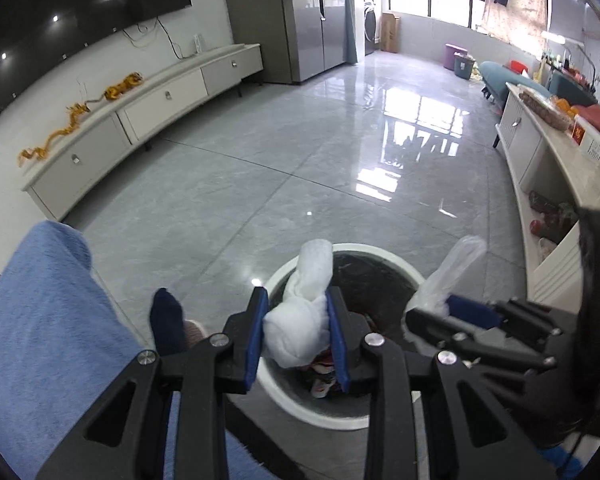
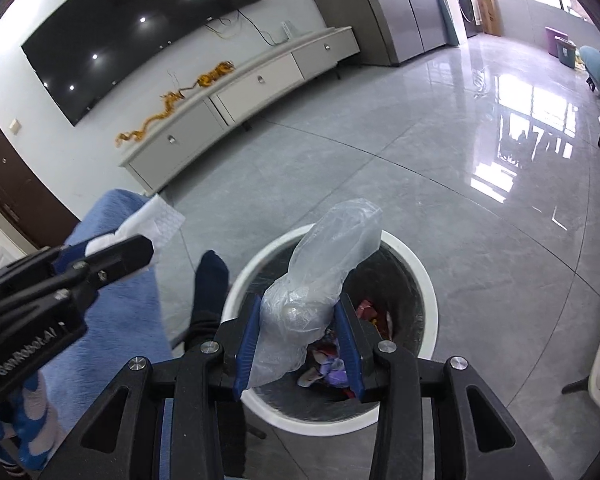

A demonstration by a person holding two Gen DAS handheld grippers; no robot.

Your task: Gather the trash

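While both hover angled down over the bin (image 2: 428, 280), left gripper (image 1: 298, 334) pinches white tissue (image 1: 300, 320), right gripper (image 2: 296, 340) pinches clear plastic bag (image 2: 320, 272).

left gripper (image 1: 298, 336): matt black plastic, blue rubbery pads, shiny metal screws
tissue wad (image 1: 300, 320): soft white paper, crumpled, between the left pads
plastic bag (image 2: 320, 280): thin clear film, wrinkled, slightly glossy, between the right gripper (image 2: 298, 344) pads
trash bin (image 2: 428, 292): smooth white plastic rim, dark glossy liner, below both claws
floor (image 1: 300, 168): grey polished tile, mirror-glossy, beyond the claws
trouser leg (image 1: 40, 320): blue fuzzy cloth, left of the left claw
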